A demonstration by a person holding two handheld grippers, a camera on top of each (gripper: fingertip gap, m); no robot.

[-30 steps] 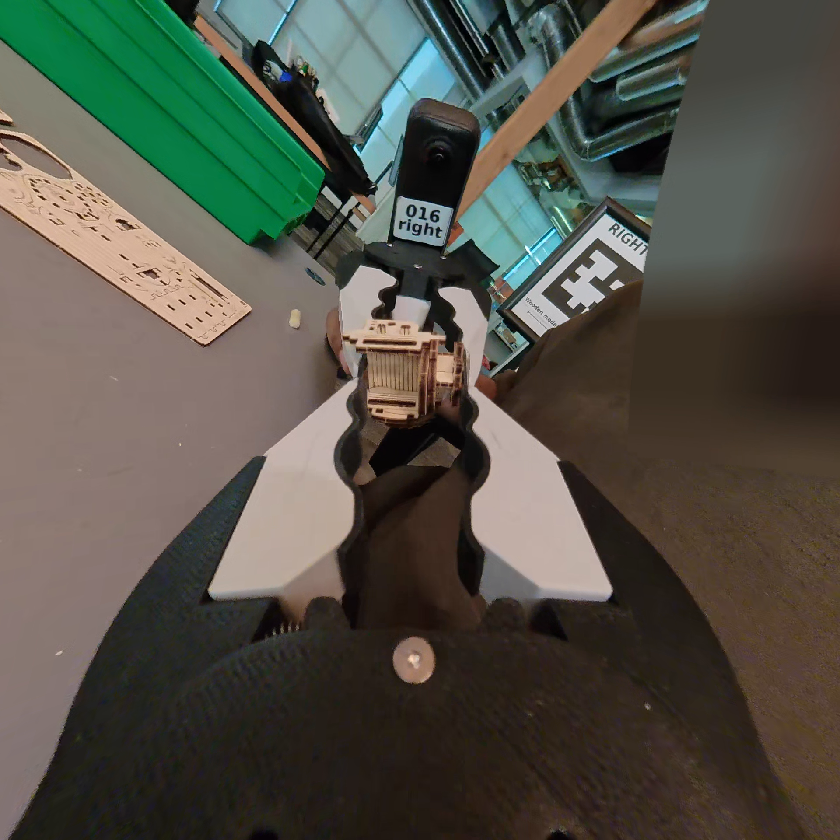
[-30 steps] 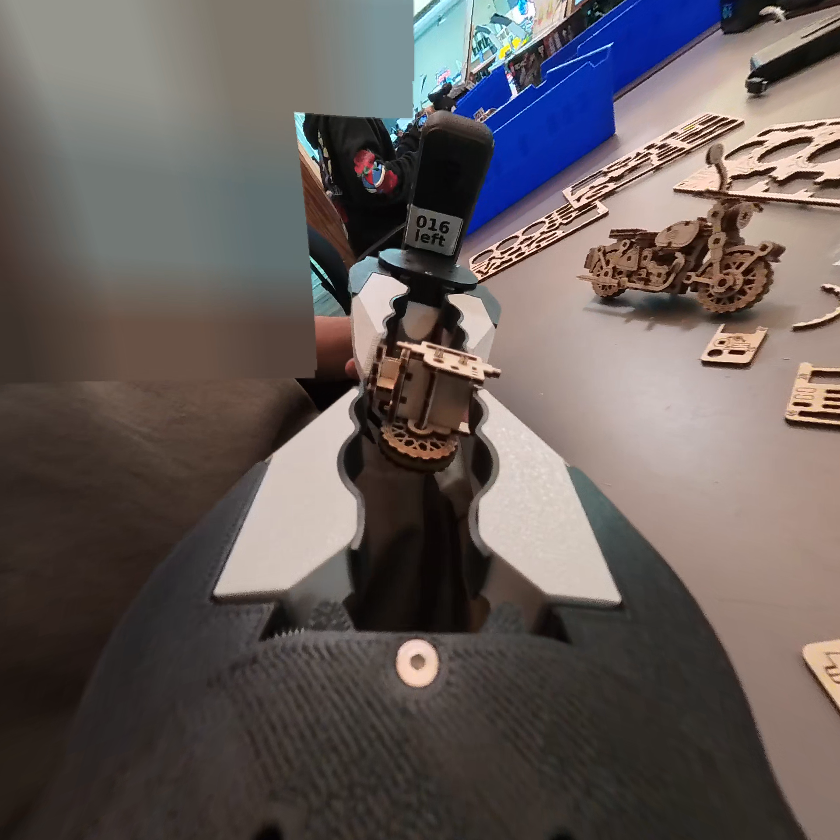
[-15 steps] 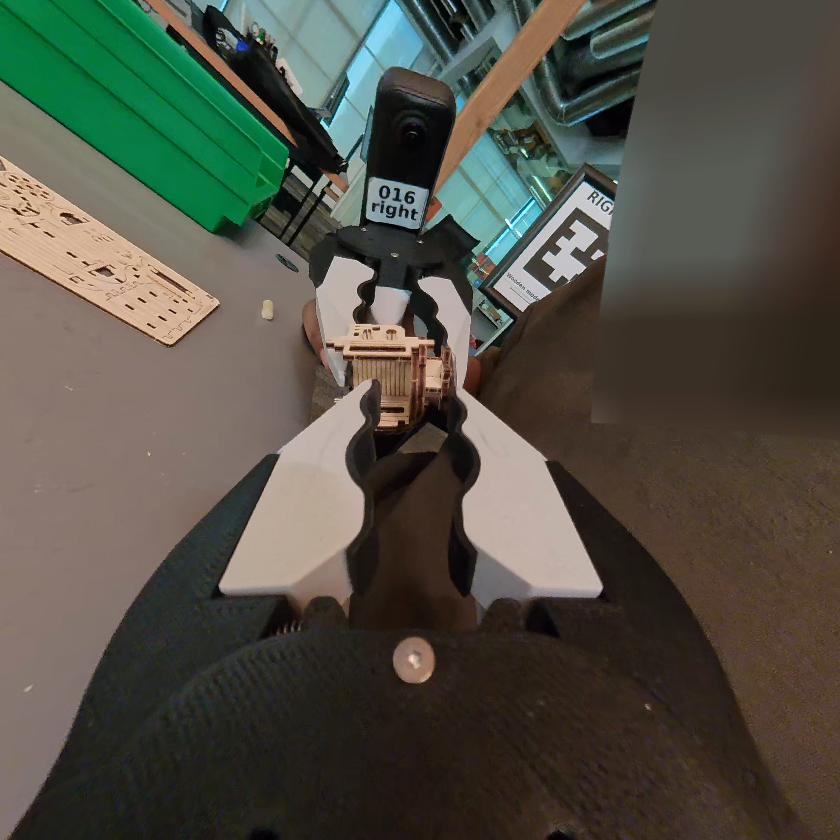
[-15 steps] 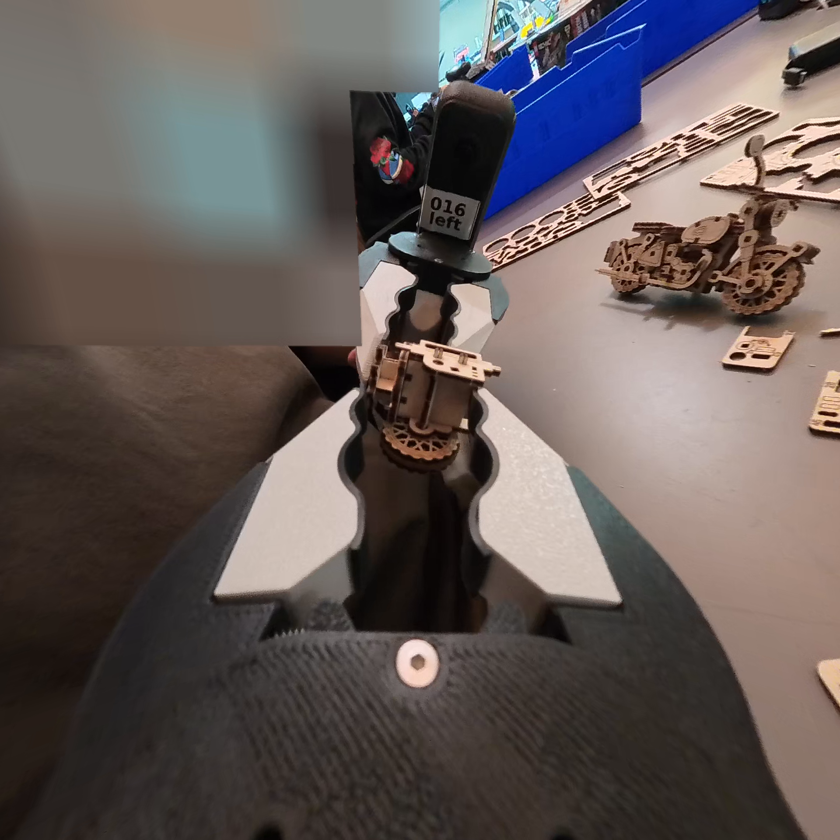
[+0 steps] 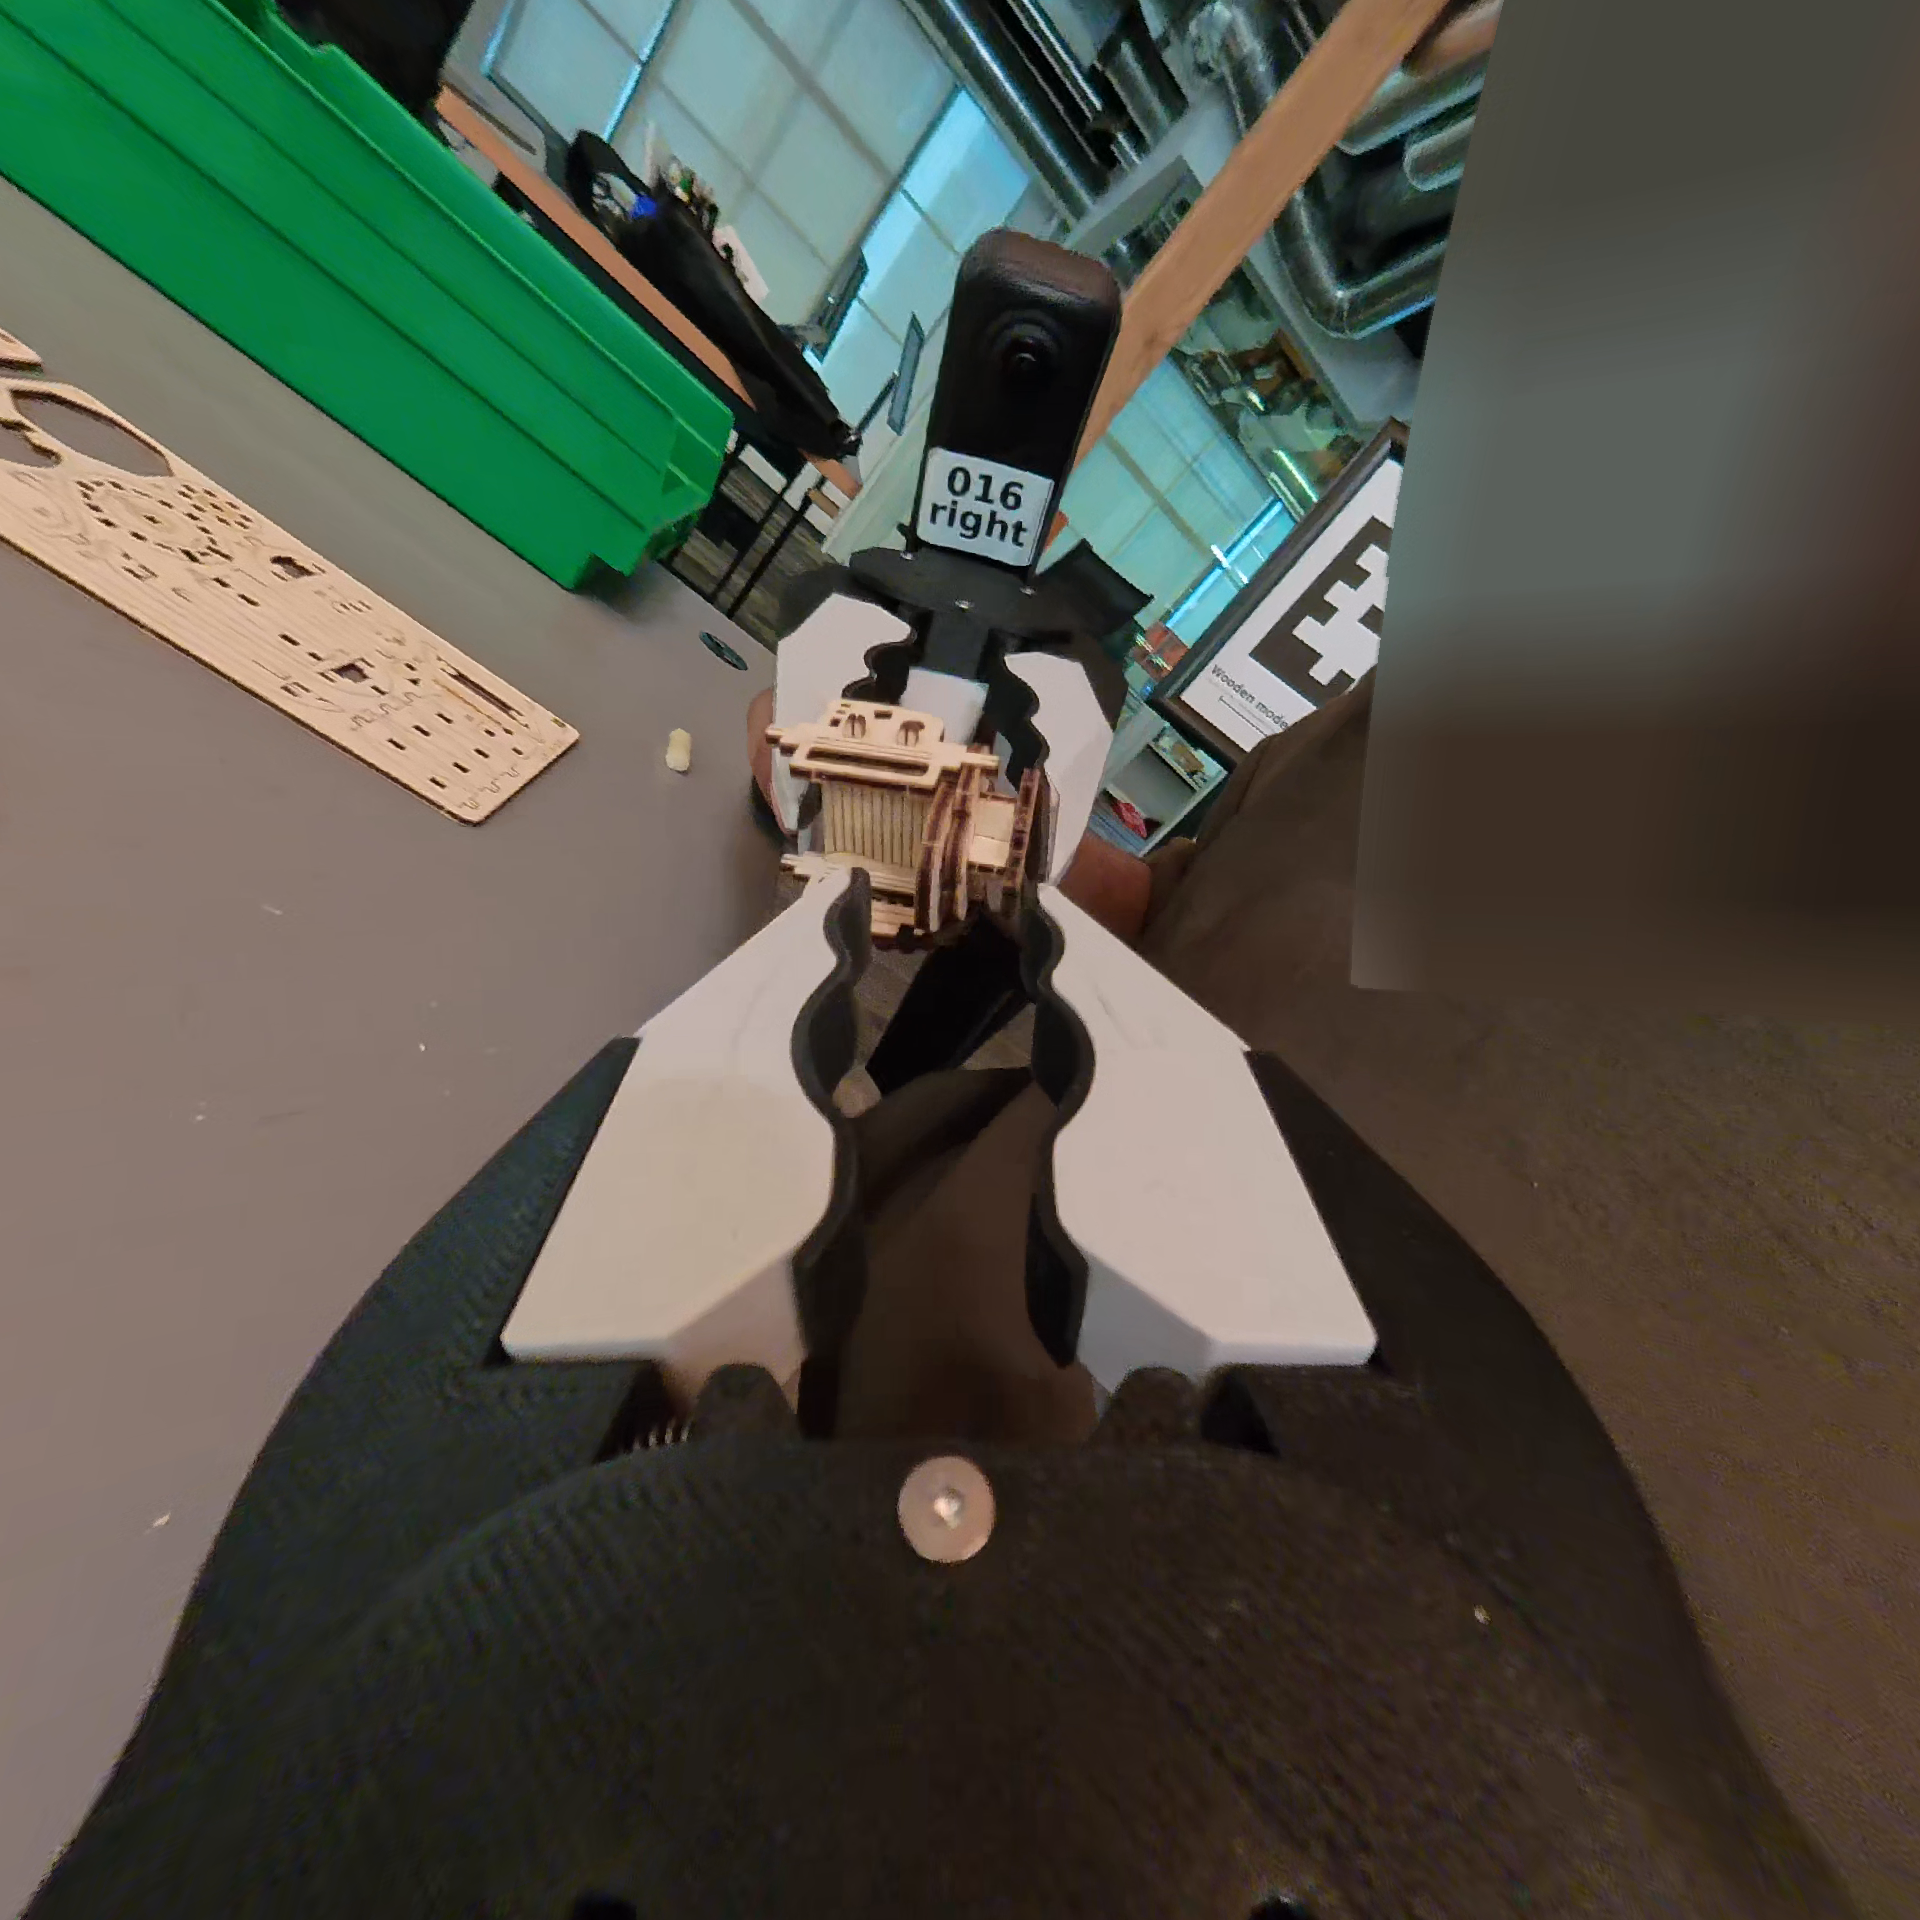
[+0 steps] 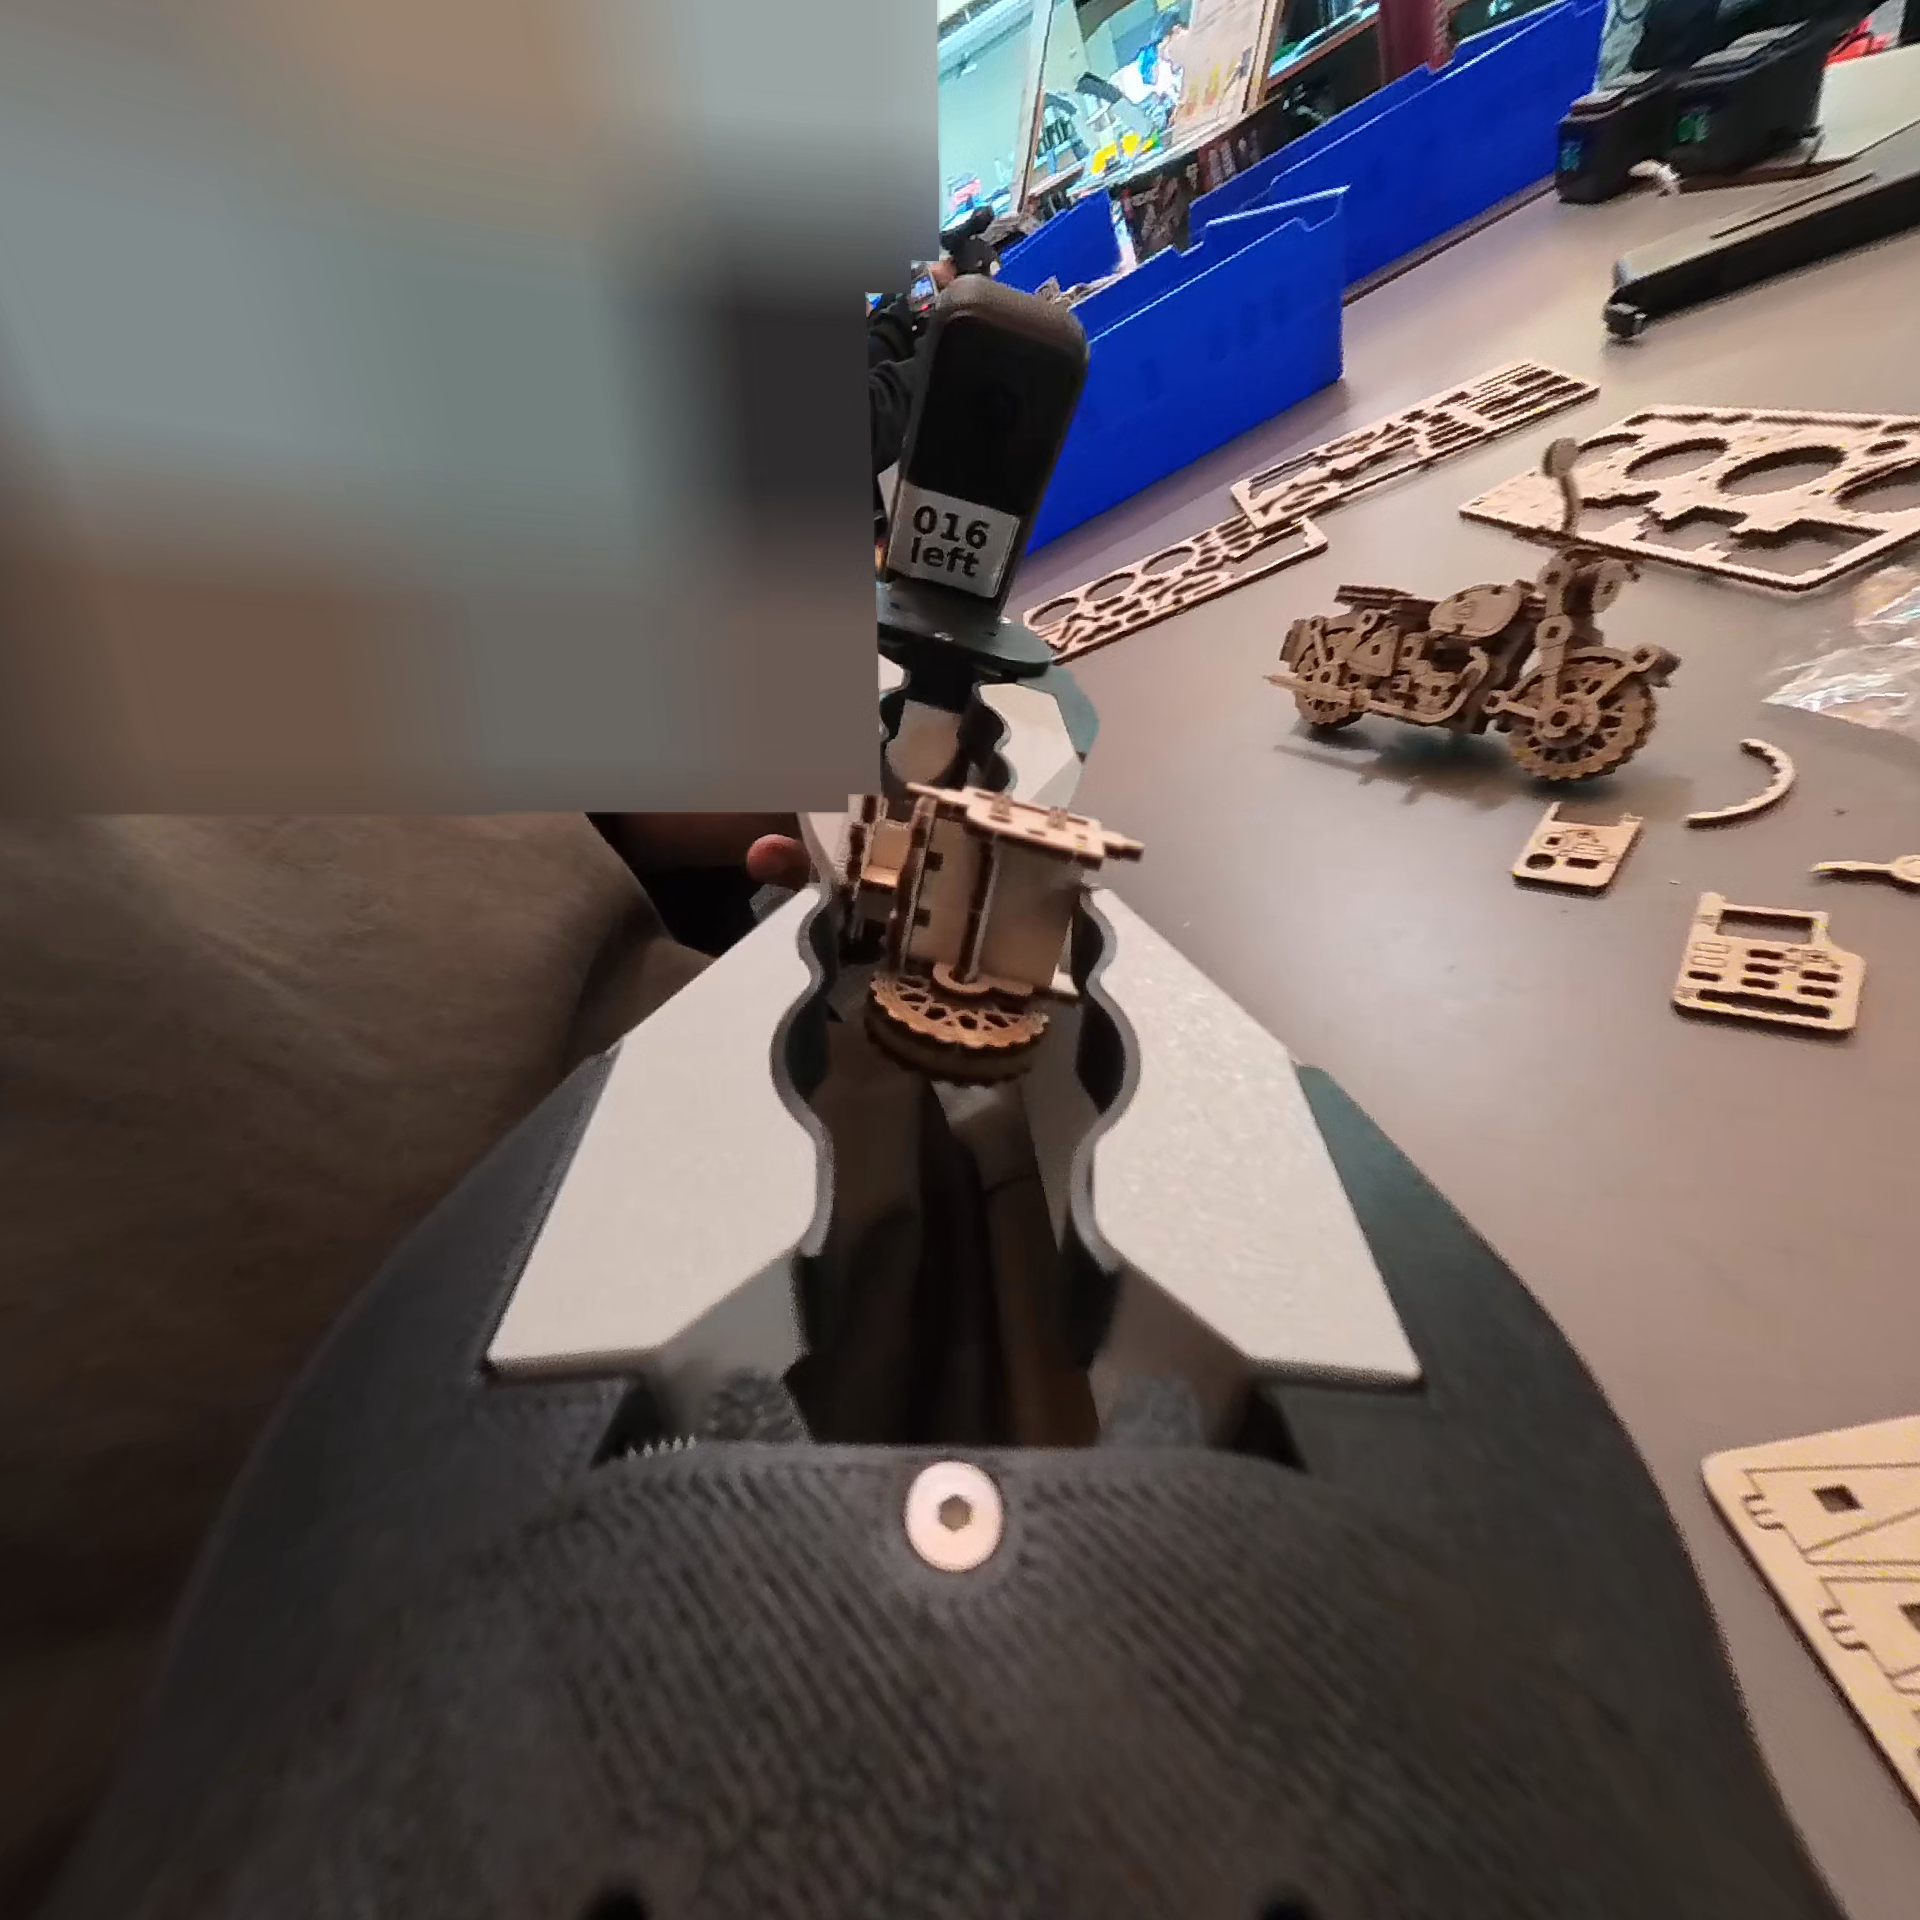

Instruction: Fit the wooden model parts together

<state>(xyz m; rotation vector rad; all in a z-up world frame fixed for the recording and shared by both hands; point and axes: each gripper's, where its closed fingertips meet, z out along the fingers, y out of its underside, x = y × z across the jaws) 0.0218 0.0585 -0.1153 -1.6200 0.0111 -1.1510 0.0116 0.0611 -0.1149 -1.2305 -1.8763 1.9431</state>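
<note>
A small pale wooden assembly (image 5: 894,821) with a slatted body is held in the air between both grippers, which face each other tip to tip. My left gripper (image 5: 940,899) is shut on its near end, black wavy pads on either side. The right gripper's white fingers (image 5: 1075,717) hold the far end. In the right wrist view the right gripper (image 6: 956,914) is shut on the same assembly (image 6: 977,894), which has a wooden gear (image 6: 956,1023) under it. The left gripper's fingers (image 6: 1049,727) show behind it.
On the grey table lie a cut wooden sheet (image 5: 291,634), a small pale piece (image 5: 677,750) and a green bin (image 5: 364,260). To the right stand a built wooden motorcycle (image 6: 1475,665), blue bins (image 6: 1195,343), punched sheets (image 6: 1714,499) and loose flat parts (image 6: 1766,966). A person's brown sleeve (image 6: 260,1039) is close by. The tips of both grippers are at nearly the same place.
Both grippers have kept hold of the assembly and swung a little together, so the background has shifted in both views. The grip looks the same.
</note>
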